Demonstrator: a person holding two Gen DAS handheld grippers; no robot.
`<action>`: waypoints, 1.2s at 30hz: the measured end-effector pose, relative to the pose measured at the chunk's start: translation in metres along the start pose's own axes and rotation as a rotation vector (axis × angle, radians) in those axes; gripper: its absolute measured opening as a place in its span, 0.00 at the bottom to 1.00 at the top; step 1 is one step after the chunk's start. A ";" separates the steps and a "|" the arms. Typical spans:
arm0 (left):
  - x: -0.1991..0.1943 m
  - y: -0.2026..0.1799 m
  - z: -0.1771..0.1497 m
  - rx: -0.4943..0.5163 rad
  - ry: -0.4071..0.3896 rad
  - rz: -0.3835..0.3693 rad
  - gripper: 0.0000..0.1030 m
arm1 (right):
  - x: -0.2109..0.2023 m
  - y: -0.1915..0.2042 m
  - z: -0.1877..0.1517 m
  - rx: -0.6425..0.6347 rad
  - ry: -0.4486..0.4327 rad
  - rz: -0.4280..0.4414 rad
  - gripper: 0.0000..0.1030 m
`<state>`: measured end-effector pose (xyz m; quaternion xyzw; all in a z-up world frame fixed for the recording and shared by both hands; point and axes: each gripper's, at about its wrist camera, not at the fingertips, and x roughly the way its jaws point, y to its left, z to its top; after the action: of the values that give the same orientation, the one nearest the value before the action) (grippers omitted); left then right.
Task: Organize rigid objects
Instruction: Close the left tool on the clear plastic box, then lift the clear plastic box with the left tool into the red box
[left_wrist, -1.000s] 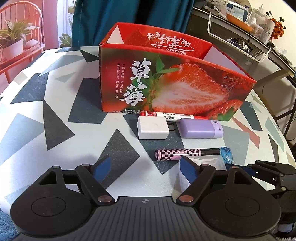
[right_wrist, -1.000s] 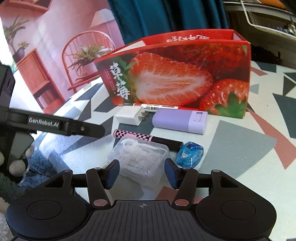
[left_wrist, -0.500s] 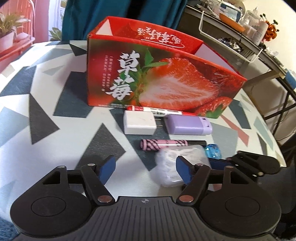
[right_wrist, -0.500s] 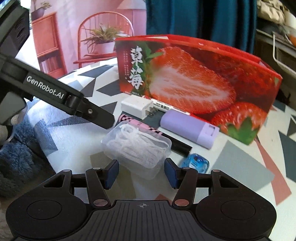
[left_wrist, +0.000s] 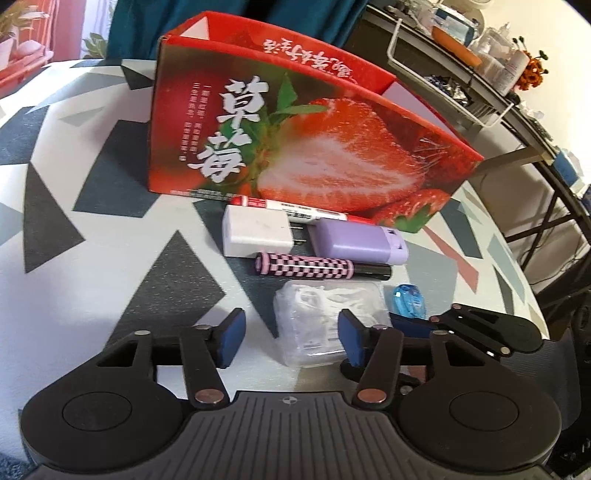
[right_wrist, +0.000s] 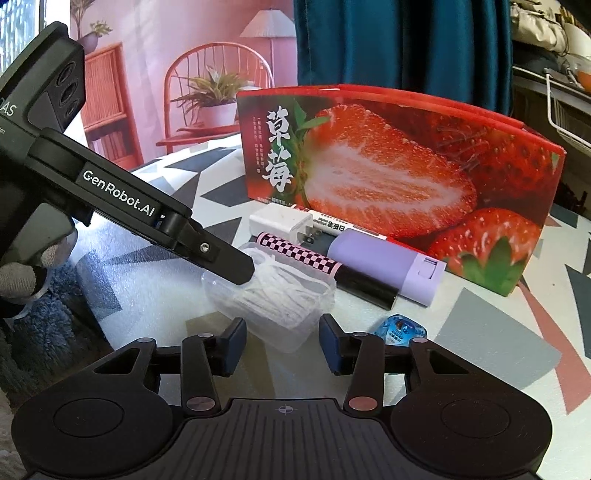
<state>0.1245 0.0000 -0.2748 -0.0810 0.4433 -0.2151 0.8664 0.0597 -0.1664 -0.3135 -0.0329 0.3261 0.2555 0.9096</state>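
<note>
Both grippers sit wide apart, gripping nothing — the right gripper (right_wrist: 282, 341) has the clear plastic case (right_wrist: 271, 295) just ahead at twelve o'clock, and the left gripper (left_wrist: 291, 341) sees it at one o'clock. Beyond lie the checkered pen (right_wrist: 325, 267), purple case (right_wrist: 384, 267) and strawberry box (right_wrist: 399, 184).

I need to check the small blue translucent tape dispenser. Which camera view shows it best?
The left wrist view shows the small blue translucent tape dispenser best: its whole top is visible beside the clear plastic box. In the right wrist view, the right gripper's linkage hides the lower part of the dispenser.
</note>
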 end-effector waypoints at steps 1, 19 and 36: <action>0.000 -0.001 0.000 0.004 -0.002 -0.010 0.48 | 0.000 0.000 0.000 0.001 -0.001 0.001 0.39; 0.001 -0.003 -0.002 0.021 0.002 -0.054 0.38 | -0.001 0.002 0.000 0.013 -0.003 0.004 0.39; -0.043 -0.028 0.051 0.120 -0.170 -0.060 0.38 | -0.034 -0.003 0.056 -0.019 -0.145 -0.046 0.37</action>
<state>0.1350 -0.0087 -0.2036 -0.0601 0.3520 -0.2595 0.8973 0.0708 -0.1716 -0.2491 -0.0306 0.2561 0.2395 0.9360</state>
